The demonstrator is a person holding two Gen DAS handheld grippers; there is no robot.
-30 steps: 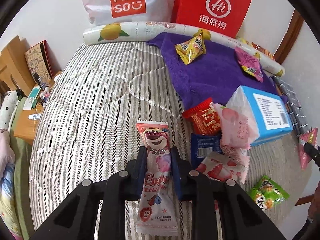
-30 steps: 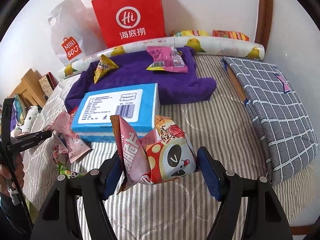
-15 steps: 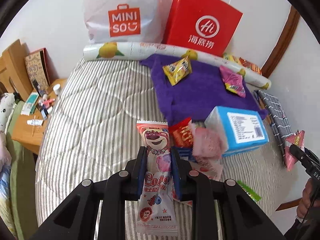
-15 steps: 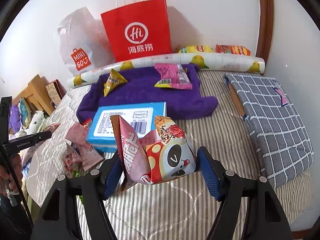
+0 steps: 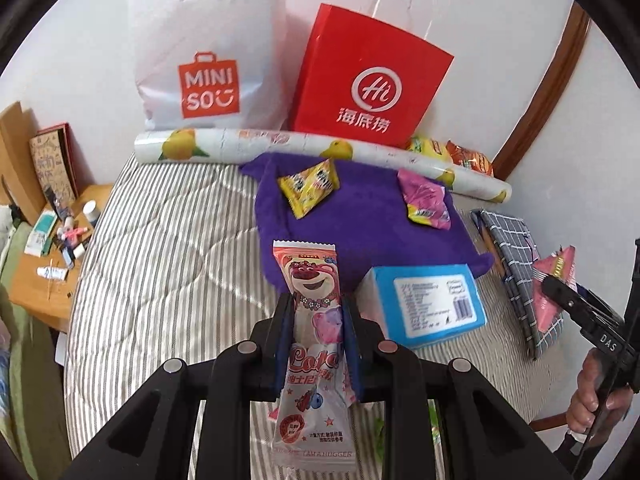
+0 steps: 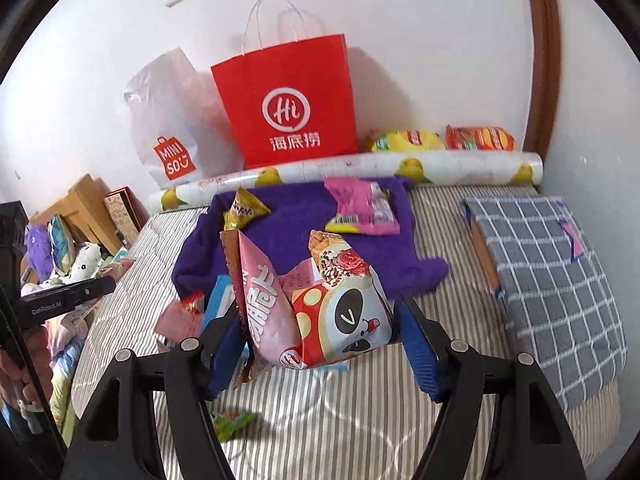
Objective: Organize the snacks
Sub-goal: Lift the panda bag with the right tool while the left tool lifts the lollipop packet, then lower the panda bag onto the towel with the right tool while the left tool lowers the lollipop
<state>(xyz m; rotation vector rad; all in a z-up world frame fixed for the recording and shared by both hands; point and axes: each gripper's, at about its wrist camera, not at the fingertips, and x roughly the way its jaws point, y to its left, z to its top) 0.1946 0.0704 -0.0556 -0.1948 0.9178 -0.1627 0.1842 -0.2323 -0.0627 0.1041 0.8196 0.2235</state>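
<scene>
The pink bear-print snack stick (image 5: pixel 310 344) is clamped upright between the narrow-set fingers of the left gripper (image 5: pixel 314 320), and the panda-print snack bag (image 6: pixel 320 304) sits pinched between the wider-set fingers of the right gripper (image 6: pixel 316 328). Both packets are now carried clear of the striped bed cover (image 5: pixel 160 264) — compared with a second ago, the bedding and the loose snacks on it appear smaller and lower in both wrist views, so both hands have risen with their loads. Neither grip has altered.

From the stick, the blue box (image 5: pixel 428 304) lies at 3 o'clock, just beside it in the left view. The purple towel (image 5: pixel 360 224) lies at 12 o'clock and carries a yellow packet (image 5: pixel 310 186) and a pink packet (image 5: pixel 426 200). Beyond it, at 12 o'clock, stand the red paper bag (image 5: pixel 368 84) and the white Miniso bag (image 5: pixel 208 60).

Assessment: the pick-up of these two items looks complete; transfer to a sorting place — probably the towel or a bag — is the likely remaining step.
</scene>
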